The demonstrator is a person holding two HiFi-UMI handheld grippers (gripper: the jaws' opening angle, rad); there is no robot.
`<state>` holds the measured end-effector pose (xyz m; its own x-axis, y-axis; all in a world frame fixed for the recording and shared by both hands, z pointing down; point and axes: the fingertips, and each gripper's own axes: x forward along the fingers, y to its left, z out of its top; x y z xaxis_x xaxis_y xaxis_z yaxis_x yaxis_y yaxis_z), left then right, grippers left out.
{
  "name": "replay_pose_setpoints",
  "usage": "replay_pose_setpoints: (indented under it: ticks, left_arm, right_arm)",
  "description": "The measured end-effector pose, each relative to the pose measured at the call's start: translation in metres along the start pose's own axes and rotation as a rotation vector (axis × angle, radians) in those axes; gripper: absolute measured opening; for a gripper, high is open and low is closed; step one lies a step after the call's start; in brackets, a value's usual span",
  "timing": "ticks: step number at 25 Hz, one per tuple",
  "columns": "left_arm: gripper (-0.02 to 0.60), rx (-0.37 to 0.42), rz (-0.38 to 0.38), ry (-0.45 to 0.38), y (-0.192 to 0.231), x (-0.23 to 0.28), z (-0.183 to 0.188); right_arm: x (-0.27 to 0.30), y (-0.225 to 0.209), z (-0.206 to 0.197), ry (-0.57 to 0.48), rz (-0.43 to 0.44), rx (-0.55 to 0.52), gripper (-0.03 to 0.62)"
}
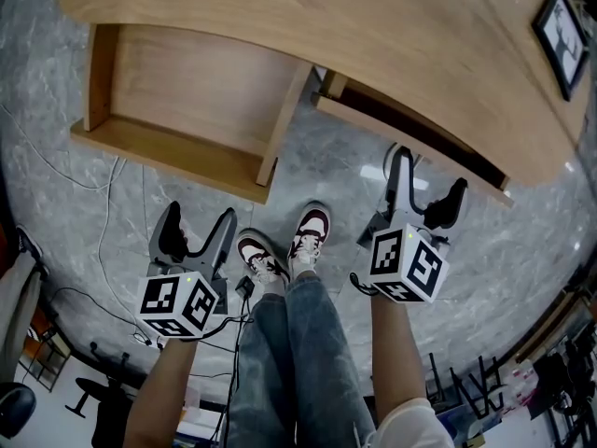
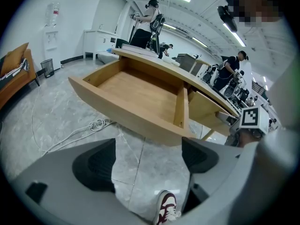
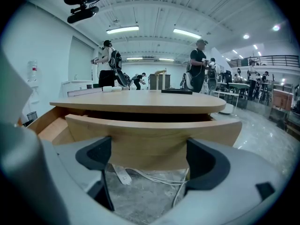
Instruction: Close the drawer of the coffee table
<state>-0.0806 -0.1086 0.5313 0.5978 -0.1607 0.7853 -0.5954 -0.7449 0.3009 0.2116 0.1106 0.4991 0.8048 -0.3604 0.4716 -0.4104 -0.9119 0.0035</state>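
Observation:
The wooden coffee table (image 1: 373, 35) spans the top of the head view. Its left drawer (image 1: 187, 110) is pulled far out and empty; the left gripper view looks into this left drawer (image 2: 140, 93). The right drawer (image 1: 410, 138) stands out only a little. My left gripper (image 1: 198, 233) is open over the floor, short of the left drawer's front. My right gripper (image 1: 427, 183) is open just before the right drawer's front (image 3: 154, 135), which fills the space between its pads. Neither gripper holds anything.
The person's legs and two shoes (image 1: 289, 245) stand between the grippers. White cables (image 1: 103, 213) trail on the marble floor at the left, and a power strip (image 3: 122, 175) lies under the table. A framed picture (image 1: 562, 40) rests on the tabletop. People stand behind the table.

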Motion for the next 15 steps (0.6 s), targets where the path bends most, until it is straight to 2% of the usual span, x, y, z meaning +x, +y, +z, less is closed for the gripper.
replay_pose_setpoints:
  ticks: [15]
  left_arm:
    - [0.439, -0.03, 0.042, 0.013, 0.001, -0.003, 0.0]
  right_arm:
    - [0.02, -0.002, 0.012, -0.008, -0.001, -0.002, 0.508]
